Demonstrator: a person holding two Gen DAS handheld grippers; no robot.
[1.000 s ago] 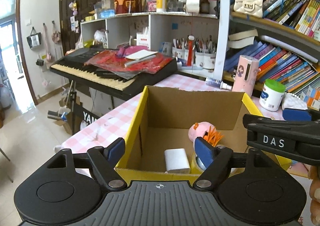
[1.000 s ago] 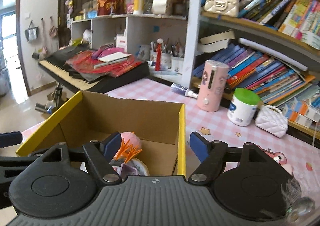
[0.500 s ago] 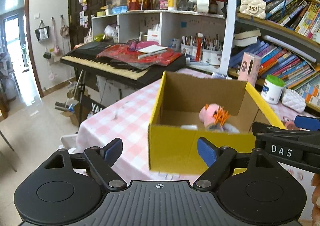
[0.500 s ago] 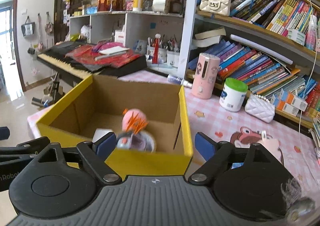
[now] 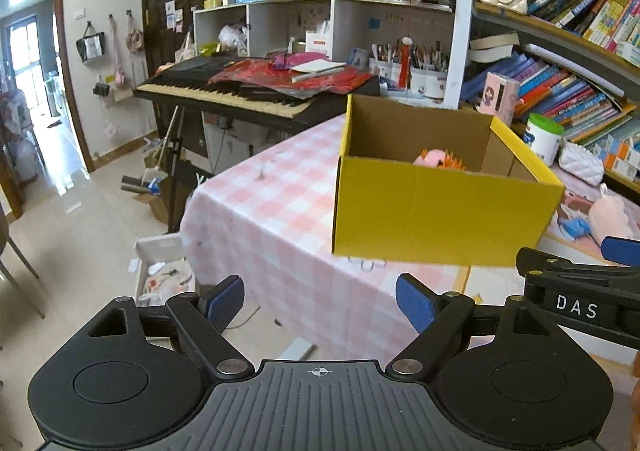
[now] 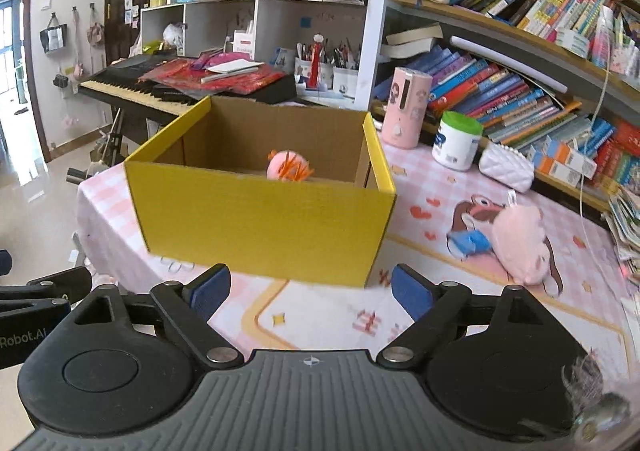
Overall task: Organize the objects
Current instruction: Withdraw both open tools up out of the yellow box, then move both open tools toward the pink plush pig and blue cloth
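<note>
I'm seeing my left gripper (image 5: 320, 301) as a matte black body with a ribbed grey centre plate marked by a small white crosshair. Two round black discs are flanking it, and silver screws are glinting at the base of each angled black finger arm. The finger pads (image 5: 224, 301) are showing blue. My right gripper (image 6: 308, 291) is looking the same, with white lettering "DAS" on its side and "Robot.AI" on the left one's.
</note>
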